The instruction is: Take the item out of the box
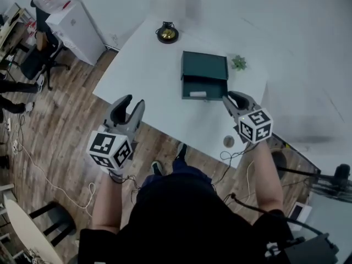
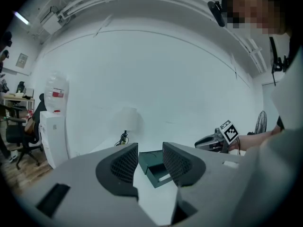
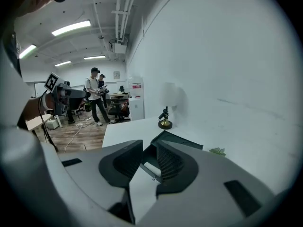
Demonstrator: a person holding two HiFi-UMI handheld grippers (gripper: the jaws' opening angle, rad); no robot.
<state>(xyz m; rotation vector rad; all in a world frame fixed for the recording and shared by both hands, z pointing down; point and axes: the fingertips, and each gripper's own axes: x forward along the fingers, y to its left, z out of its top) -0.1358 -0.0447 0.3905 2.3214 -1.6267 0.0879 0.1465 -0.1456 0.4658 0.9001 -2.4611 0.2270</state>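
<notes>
A dark green box (image 1: 204,75) lies open on the white table (image 1: 143,76), its lid flat behind it. A small white item (image 1: 198,94) rests inside the box near its front wall. My right gripper (image 1: 234,99) hovers just off the box's front right corner, jaws apart with nothing between them. In the right gripper view the box (image 3: 182,142) and the white item (image 3: 152,168) show through the right gripper (image 3: 149,159). My left gripper (image 1: 127,106) stands open over the table's front left edge, well away from the box. The box (image 2: 154,167) appears between the left gripper (image 2: 150,157).
A small ornament on a gold base (image 1: 167,33) stands at the table's far side. A little green plant (image 1: 238,63) sits right of the box. A water dispenser (image 1: 71,15) and office chairs (image 1: 41,56) are at the left. People (image 3: 97,98) stand across the room.
</notes>
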